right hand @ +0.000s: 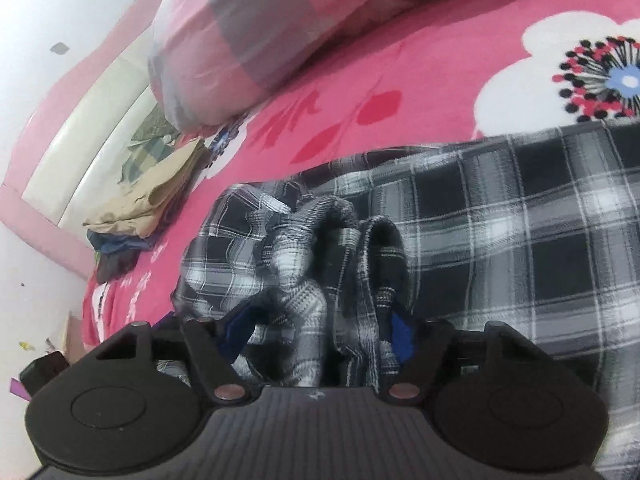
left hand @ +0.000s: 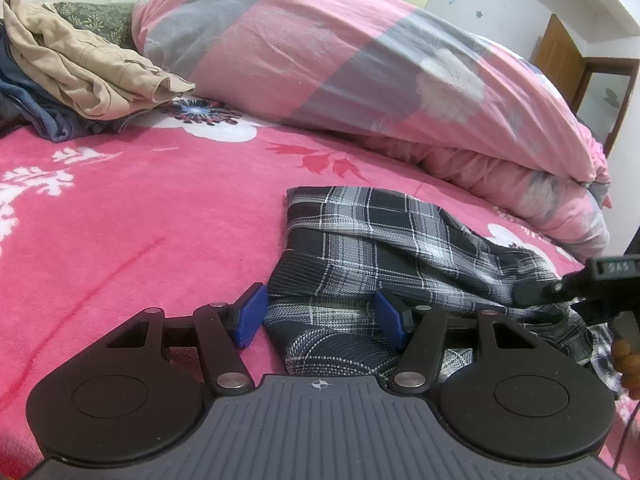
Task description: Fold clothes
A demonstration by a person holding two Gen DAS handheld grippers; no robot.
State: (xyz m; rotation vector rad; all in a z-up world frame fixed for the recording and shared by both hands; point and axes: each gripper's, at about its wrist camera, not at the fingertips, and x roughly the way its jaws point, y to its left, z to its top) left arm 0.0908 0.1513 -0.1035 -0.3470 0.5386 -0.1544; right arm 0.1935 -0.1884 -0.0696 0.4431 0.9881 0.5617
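Both grippers, left point(left hand: 320, 320) and right point(right hand: 316, 336), jaws spread astride the plaid garment point(left hand: 400, 248): pinch one layer's edge before folding.

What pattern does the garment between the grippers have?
Black, grey and white plaid garment; clearest in the right wrist view.

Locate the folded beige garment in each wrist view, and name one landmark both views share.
Left wrist view: the beige garment lies at upper left, on top of a pile of darker clothes on the pink bedspread.
Right wrist view: the beige garment sits at left of centre, near the white headboard.
Shared landmark: the rolled pink-and-grey duvet, just beside the pile.
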